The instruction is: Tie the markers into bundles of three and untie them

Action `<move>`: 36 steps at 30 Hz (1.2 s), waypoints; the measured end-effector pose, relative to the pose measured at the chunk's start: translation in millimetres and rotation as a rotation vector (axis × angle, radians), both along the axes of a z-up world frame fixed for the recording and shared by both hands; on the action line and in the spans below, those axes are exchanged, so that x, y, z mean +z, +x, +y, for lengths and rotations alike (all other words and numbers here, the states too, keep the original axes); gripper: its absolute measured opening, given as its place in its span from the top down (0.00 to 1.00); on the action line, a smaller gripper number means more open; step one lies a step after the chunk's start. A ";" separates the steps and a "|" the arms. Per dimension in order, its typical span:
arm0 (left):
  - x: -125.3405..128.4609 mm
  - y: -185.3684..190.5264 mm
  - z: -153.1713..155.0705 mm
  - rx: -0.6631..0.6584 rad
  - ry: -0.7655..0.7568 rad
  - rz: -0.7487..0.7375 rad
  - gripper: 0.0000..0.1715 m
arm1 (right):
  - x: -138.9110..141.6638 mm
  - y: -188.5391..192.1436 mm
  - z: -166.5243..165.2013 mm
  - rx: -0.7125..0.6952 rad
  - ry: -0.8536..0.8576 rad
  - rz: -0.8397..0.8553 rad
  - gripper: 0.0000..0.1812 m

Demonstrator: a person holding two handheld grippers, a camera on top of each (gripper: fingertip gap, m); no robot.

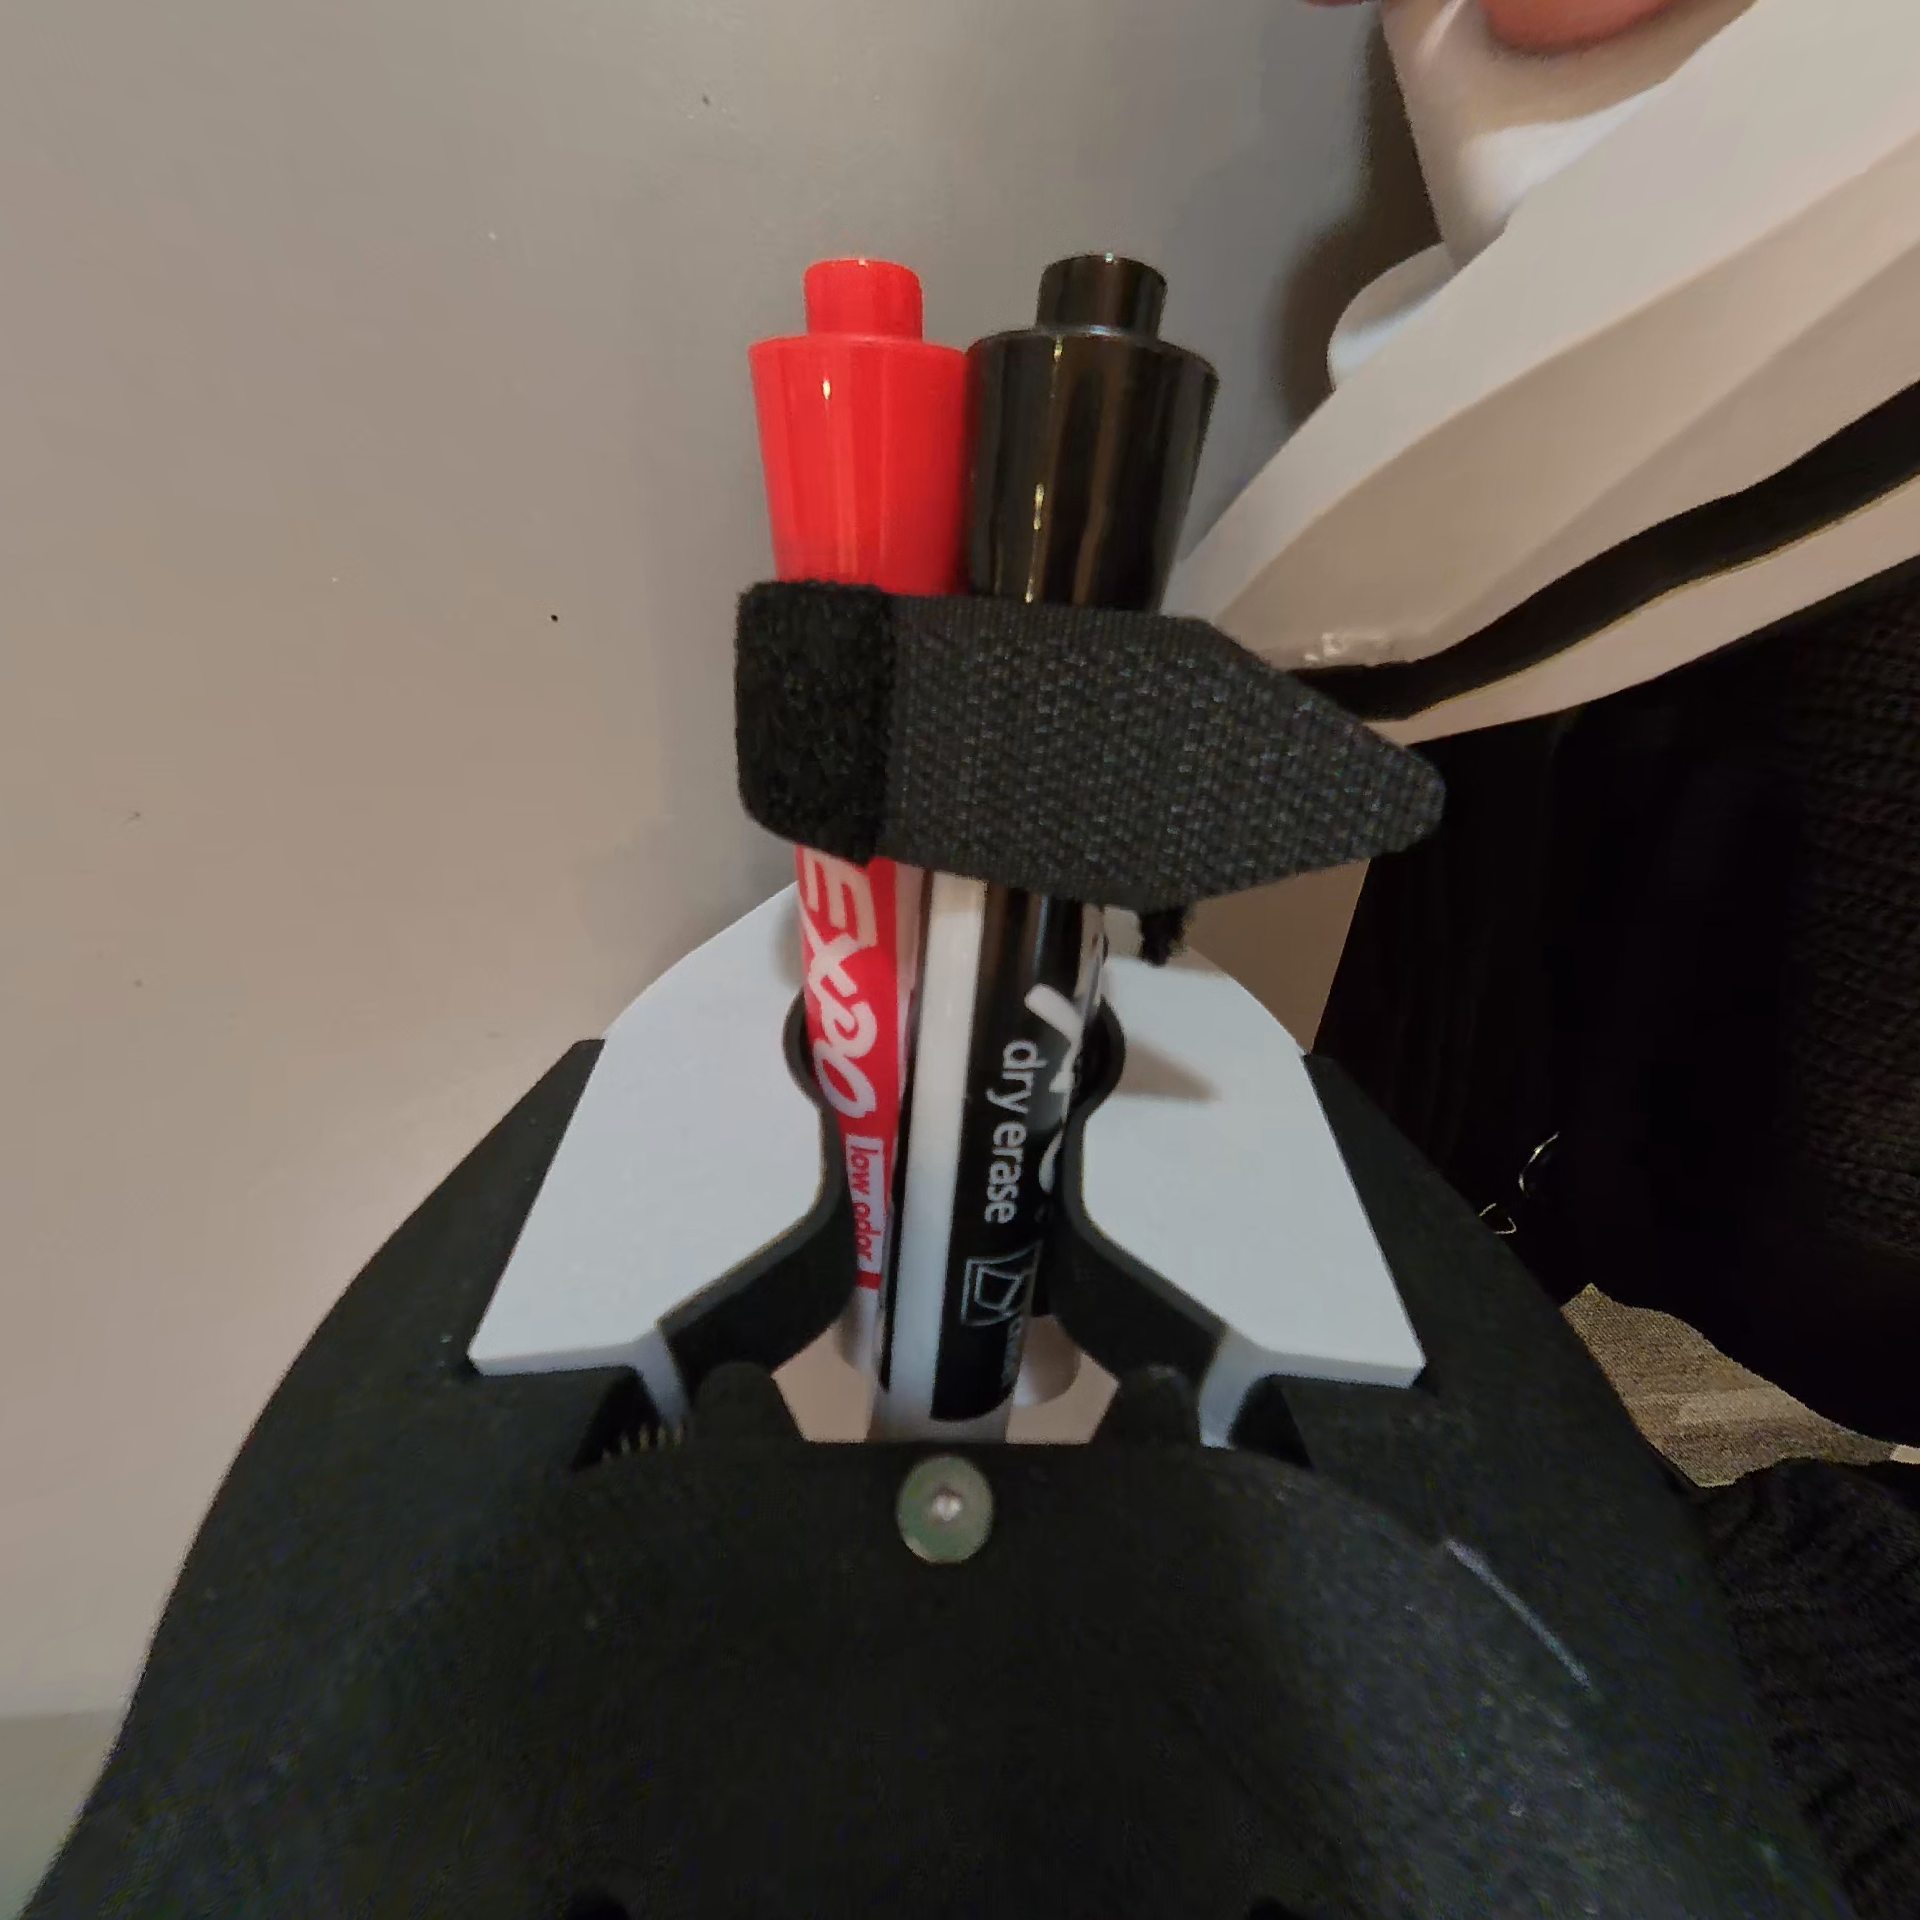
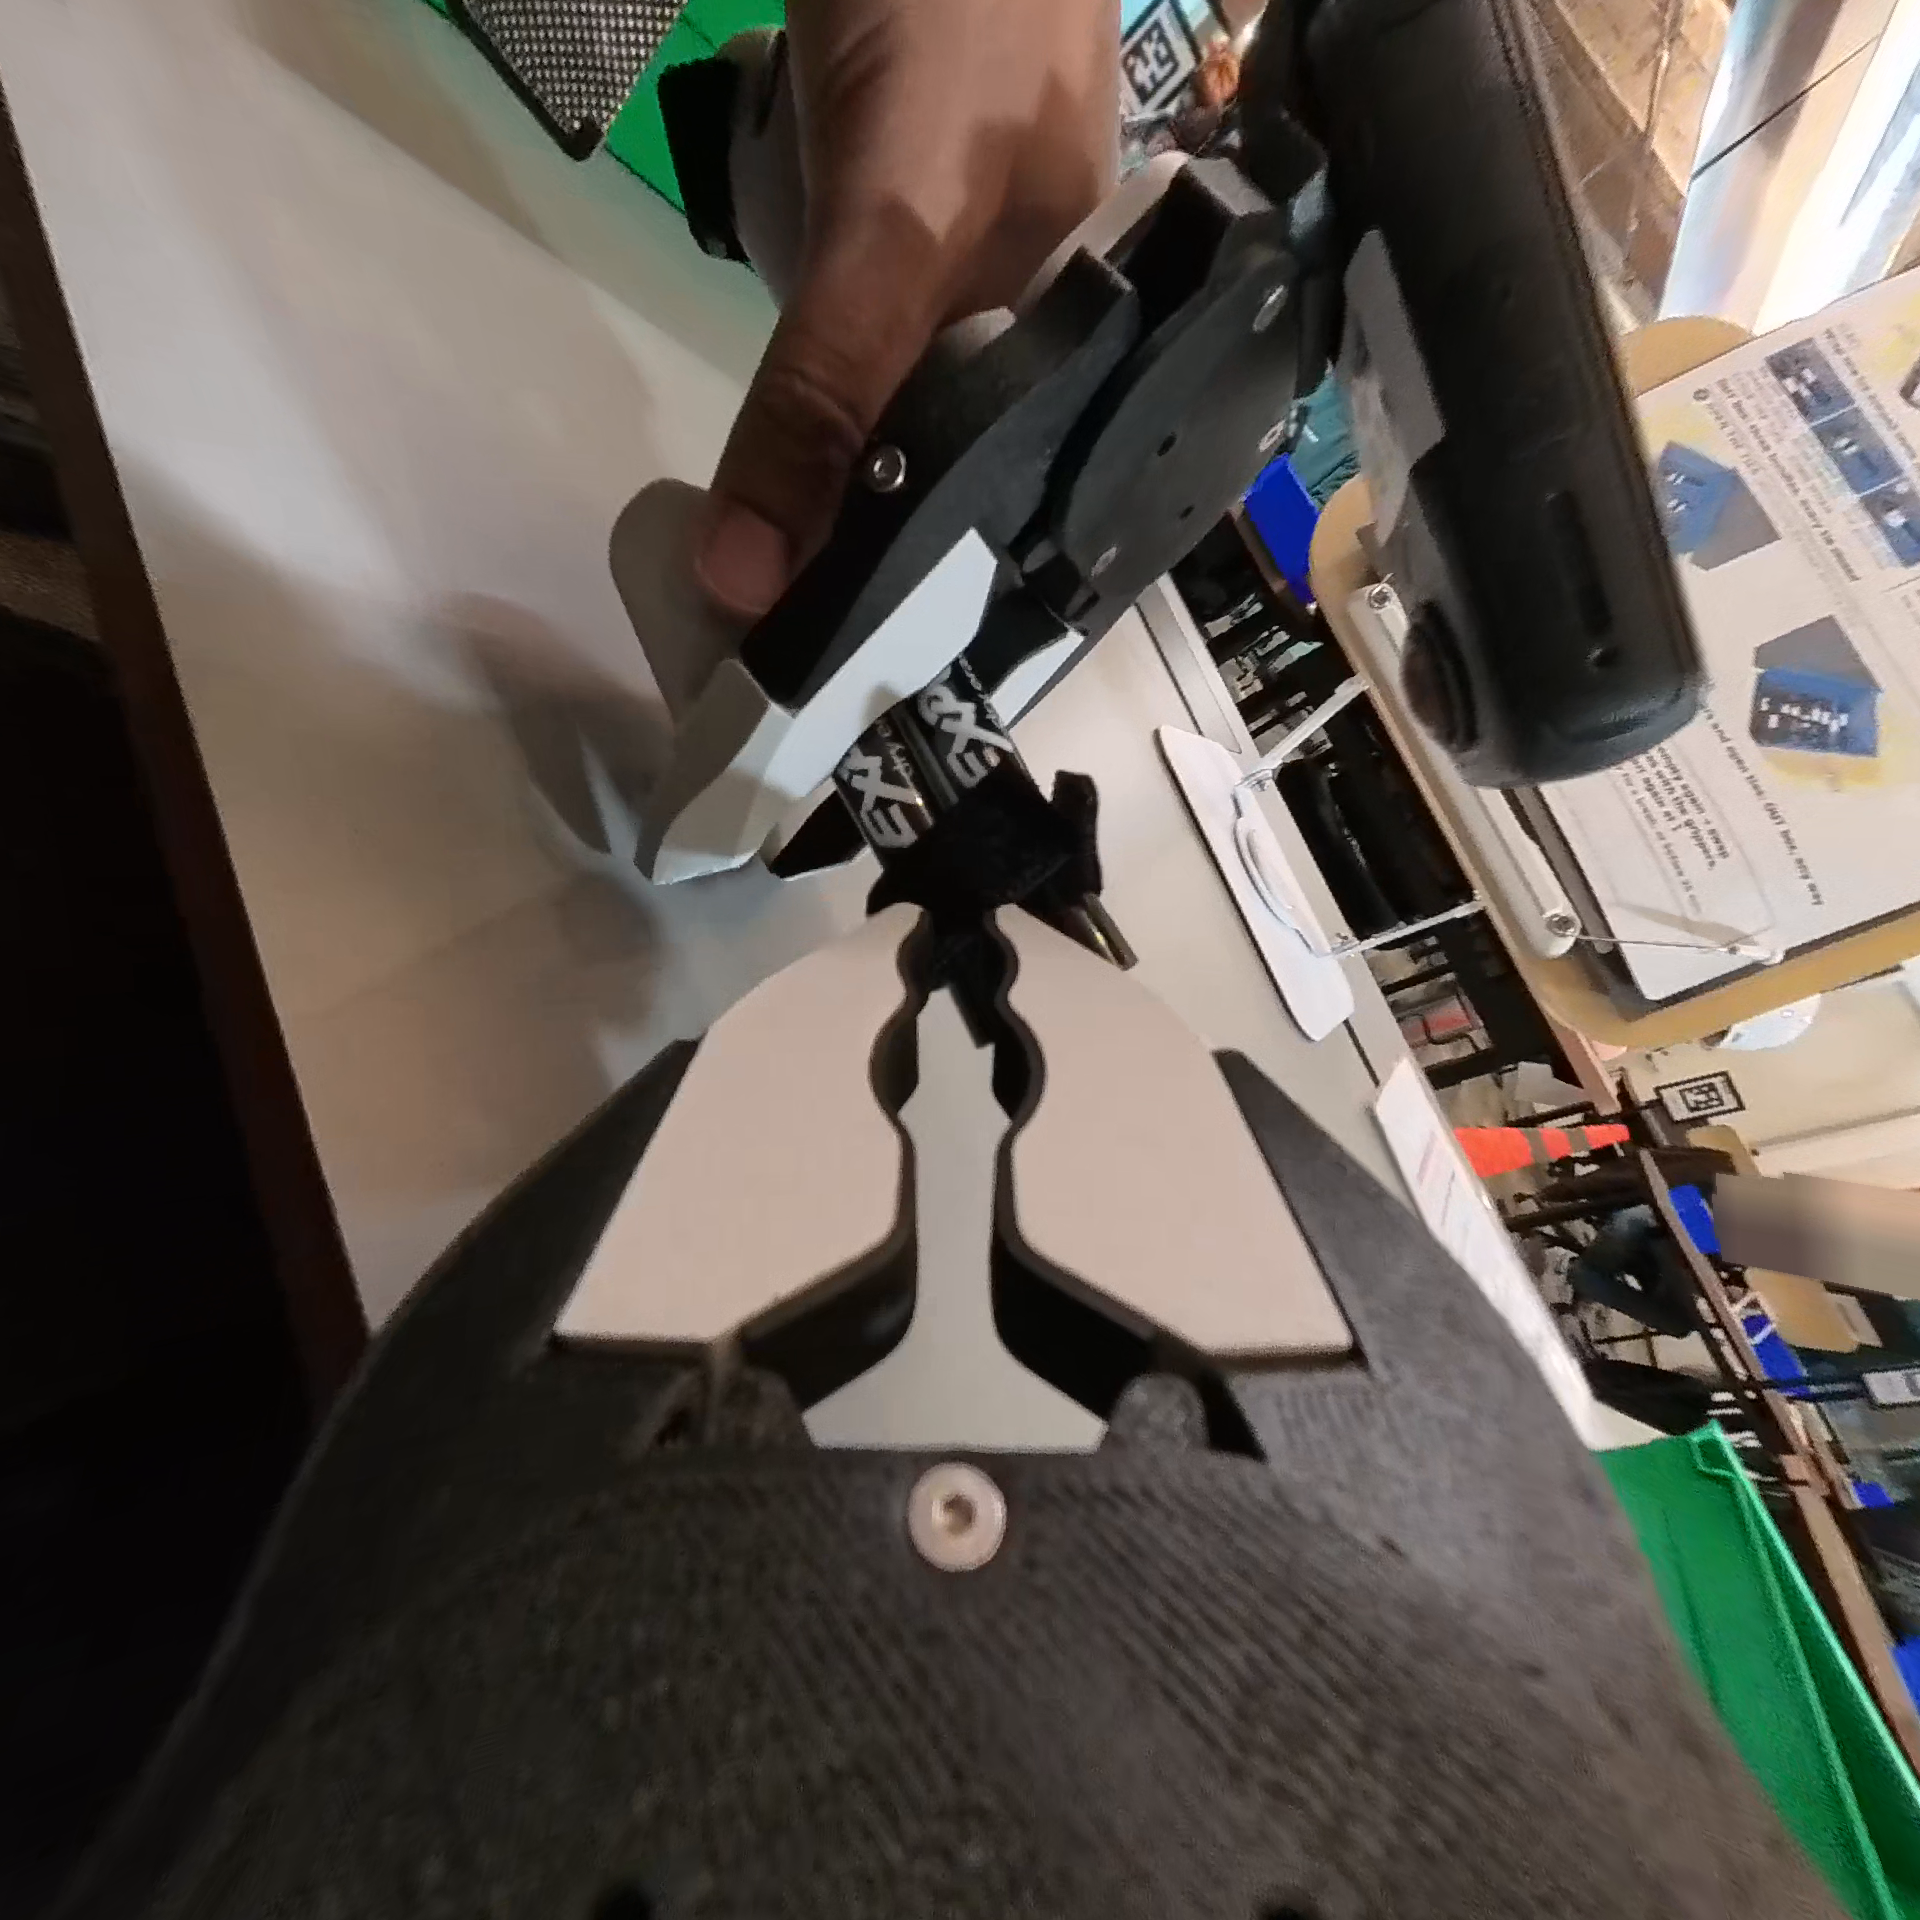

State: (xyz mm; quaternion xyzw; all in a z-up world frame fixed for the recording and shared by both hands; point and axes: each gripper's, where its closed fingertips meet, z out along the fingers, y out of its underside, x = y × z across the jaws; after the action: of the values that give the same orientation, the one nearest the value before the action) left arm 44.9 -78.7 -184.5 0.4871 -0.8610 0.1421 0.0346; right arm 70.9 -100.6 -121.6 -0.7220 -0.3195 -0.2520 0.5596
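My left gripper point(image 1: 966, 997) is shut on a bundle of markers: a red marker point(image 1: 852, 457), a black marker point(image 1: 1091, 457) and a white barrel point(image 1: 930, 1091) between them, caps pointing away. A black hook-and-loop strap point(image 1: 1039, 748) wraps the bundle just past the fingertips, its pointed tail sticking out to the right. In the right wrist view my right gripper point(image 2: 951, 935) is closed on the strap point(image 2: 987, 862), just below the left gripper point(image 2: 790, 831) and its markers point(image 2: 914, 748). The right gripper's white fingers also show in the left wrist view point(image 1: 1309, 655), touching the strap's upper edge.
A hand point(image 2: 883, 208) holds the left gripper above a white table point(image 2: 312, 416). A stand with an instruction sheet point(image 2: 1766, 623) and its white base point(image 2: 1268, 883) sit at the right. Green cloth point(image 2: 1766, 1610) lies beyond the table edge. Dark clothing point(image 1: 1662, 1039) is close on the right. My hands' fingertips stand some 7 cm from each other.
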 end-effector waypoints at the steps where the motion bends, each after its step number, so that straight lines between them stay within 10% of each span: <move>1: 0.0 -0.1 0.0 0.000 0.001 0.000 0.74 | -0.3 -0.6 0.1 0.002 -0.002 0.009 0.95; 36: 0.0 0.6 0.1 -0.001 0.015 0.002 0.74 | -4.8 -30.6 9.4 0.093 0.030 -0.048 0.94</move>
State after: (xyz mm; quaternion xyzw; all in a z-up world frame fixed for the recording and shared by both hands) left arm 45.5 -78.6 -184.5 0.4869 -0.8624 0.1350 0.0320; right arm 40.3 -91.2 -126.4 -0.6918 -0.3621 -0.2476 0.5736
